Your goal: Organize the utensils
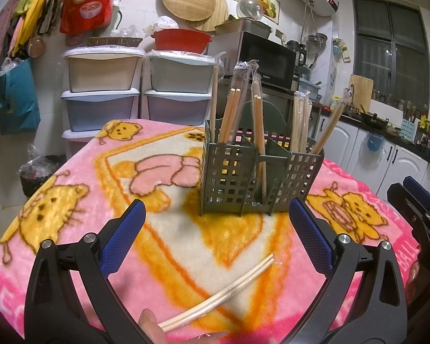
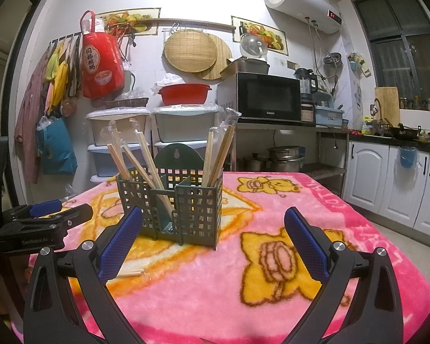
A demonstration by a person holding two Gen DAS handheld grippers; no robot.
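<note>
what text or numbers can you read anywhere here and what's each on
"Galanz" on the microwave, small, only just legible.
"同福碗粥" on the red bag.
Red digits on the water heater display: too blurred to read.
White letters along the blanket border: cut off and warped, not readable as words.
Embossed lettering on the left gripper: too blurred.

Both grippers — left gripper [image 1: 215, 220] and right gripper [image 2: 213, 226] — are built from black plastic, blue textured pads [image 1: 120, 238] and silver screws.
</note>
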